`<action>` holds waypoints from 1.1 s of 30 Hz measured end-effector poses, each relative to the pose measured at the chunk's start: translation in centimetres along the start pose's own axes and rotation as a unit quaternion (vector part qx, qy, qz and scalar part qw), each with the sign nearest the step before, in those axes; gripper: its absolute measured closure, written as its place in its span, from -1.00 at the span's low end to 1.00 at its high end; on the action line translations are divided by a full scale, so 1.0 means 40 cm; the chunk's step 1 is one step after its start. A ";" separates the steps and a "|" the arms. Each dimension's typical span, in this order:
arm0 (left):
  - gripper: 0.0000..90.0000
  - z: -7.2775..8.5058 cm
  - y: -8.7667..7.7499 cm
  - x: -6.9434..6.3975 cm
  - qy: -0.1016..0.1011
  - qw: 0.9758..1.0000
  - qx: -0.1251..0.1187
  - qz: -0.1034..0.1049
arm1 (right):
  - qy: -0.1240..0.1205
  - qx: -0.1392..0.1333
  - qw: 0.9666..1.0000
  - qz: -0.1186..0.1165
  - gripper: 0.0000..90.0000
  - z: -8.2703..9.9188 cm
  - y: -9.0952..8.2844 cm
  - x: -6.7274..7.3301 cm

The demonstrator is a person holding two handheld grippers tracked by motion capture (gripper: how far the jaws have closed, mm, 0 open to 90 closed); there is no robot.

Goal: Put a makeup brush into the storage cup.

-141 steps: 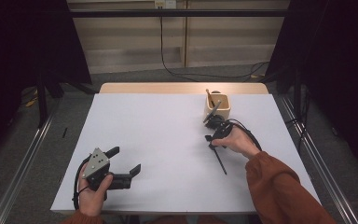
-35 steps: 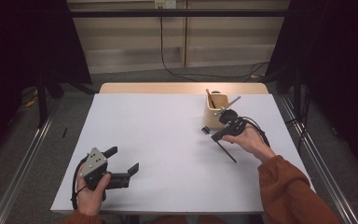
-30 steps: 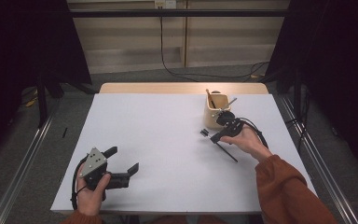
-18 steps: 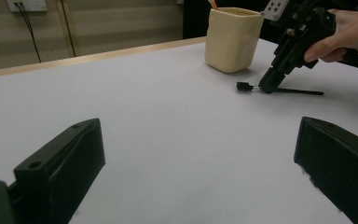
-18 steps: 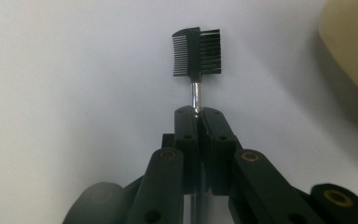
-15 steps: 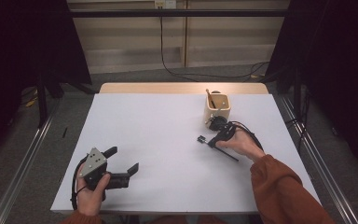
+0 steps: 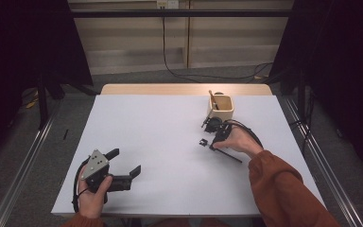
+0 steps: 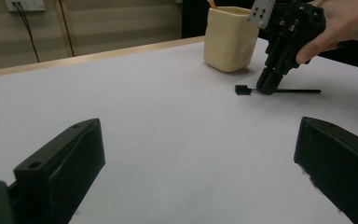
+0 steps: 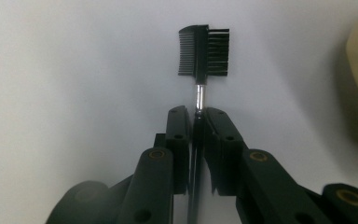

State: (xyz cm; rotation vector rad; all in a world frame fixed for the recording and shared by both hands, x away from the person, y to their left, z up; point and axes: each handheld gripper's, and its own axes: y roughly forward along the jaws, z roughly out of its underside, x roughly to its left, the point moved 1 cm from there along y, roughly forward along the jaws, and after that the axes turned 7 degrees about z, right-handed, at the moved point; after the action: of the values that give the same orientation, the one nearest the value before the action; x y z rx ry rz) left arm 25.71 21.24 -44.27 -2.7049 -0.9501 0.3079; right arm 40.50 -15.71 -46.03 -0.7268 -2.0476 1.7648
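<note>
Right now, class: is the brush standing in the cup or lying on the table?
Lying on the table: the brush lies flat beside the cup.

At the lower left of the high view, the left tongs (image 7: 124, 163) are black with blocky jaws, topped by a grey three-cornered plate dotted with small holes, and a black cable loops from their body. The right tongs (image 9: 196, 122), seen close, have black linked arms fastened by brass-coloured rivets. At the lower right, the person wears a rust-orange sleeve (image 7: 283, 191).
</note>
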 end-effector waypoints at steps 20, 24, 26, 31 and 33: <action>-0.96 0.002 0.000 0.002 0.001 1.000 0.003 0.000 | -0.012 0.036 0.999 -0.004 0.92 -0.027 0.004 -0.002; -0.96 0.002 -0.001 0.002 0.001 1.000 0.002 0.000 | -0.006 0.040 0.999 -0.007 0.92 -0.021 0.001 -0.004; -0.96 0.002 -0.001 0.001 0.001 1.000 0.002 0.000 | -0.004 0.036 0.999 -0.008 0.92 -0.018 -0.001 -0.004; -0.96 0.002 0.000 0.000 0.002 1.000 0.004 0.001 | -0.002 0.025 1.000 -0.005 0.92 -0.013 -0.020 -0.006; -0.96 0.002 0.000 0.001 0.002 1.000 0.004 0.000 | 0.004 0.007 1.000 -0.006 0.92 -0.012 -0.035 -0.007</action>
State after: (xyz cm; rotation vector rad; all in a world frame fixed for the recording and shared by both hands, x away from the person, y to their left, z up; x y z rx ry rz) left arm 25.72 21.26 -44.34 -2.6972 -0.9443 0.3047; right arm 40.76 -15.61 -44.56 -0.7148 -2.0275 1.7650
